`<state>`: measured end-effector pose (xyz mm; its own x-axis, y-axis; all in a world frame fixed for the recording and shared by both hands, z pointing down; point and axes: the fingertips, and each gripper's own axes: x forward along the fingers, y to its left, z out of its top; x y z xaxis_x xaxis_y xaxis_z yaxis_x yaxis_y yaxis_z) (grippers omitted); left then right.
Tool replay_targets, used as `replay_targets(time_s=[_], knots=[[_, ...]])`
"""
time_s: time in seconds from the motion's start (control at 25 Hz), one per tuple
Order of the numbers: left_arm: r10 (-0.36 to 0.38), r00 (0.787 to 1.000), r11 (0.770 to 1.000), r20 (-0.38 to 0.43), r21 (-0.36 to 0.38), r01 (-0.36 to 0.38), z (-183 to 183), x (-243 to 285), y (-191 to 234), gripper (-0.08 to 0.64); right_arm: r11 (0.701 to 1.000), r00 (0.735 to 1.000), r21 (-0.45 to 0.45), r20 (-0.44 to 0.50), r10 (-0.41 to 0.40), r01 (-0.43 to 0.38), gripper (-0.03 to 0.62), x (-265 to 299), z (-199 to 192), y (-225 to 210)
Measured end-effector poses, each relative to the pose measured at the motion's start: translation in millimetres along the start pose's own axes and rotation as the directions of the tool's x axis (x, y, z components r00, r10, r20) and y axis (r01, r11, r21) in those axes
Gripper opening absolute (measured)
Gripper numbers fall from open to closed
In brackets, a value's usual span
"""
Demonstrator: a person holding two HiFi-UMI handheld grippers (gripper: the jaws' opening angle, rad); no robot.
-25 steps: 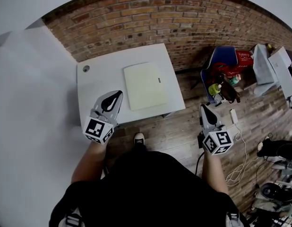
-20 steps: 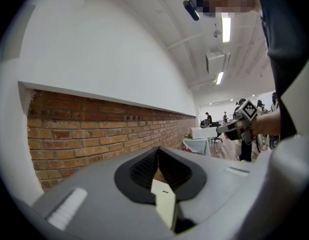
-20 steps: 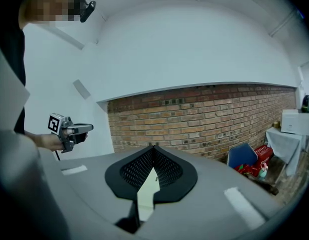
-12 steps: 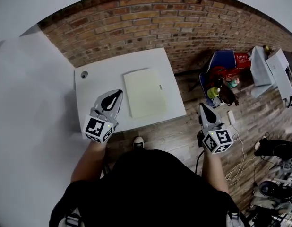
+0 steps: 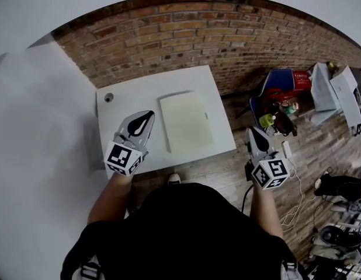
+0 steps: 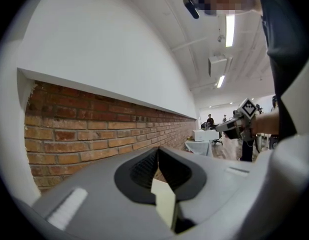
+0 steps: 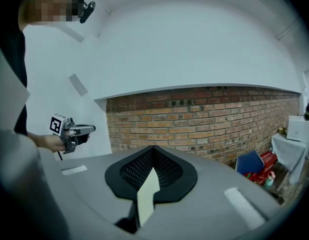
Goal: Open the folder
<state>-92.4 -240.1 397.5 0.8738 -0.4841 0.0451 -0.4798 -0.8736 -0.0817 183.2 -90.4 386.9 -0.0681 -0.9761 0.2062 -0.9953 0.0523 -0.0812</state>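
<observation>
Head view: the pale yellow folder (image 5: 186,123) lies closed and flat on the white table (image 5: 128,95), right of its middle. The left gripper (image 5: 144,118) hovers over the table's near left part, beside the folder (not touching it). The right gripper (image 5: 254,134) is off the table's right edge, above the floor.

Left gripper view: jaws pressed together, nothing between them, brick wall (image 6: 94,134) ahead.

Right gripper view: jaws likewise closed and empty.
</observation>
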Motion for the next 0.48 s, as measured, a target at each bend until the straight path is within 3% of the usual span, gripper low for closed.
replay_targets(time_s=[0.24,0.48], knots=[[-0.01,1.0,1.0,0.012,0.003,0.01,-1.6,3.1,19.3,0.002,1.0,1.0,-0.016,-0.001,0.026,-0.026,0.003,15.2,2.5,21.4],[-0.031,0.999,1.0,0.039,0.003,0.031,5.6,7.2,16.9,0.002,1.0,1.0,-0.023,-0.004,0.016,-0.016,0.002,14.7,6.9,16.2]])
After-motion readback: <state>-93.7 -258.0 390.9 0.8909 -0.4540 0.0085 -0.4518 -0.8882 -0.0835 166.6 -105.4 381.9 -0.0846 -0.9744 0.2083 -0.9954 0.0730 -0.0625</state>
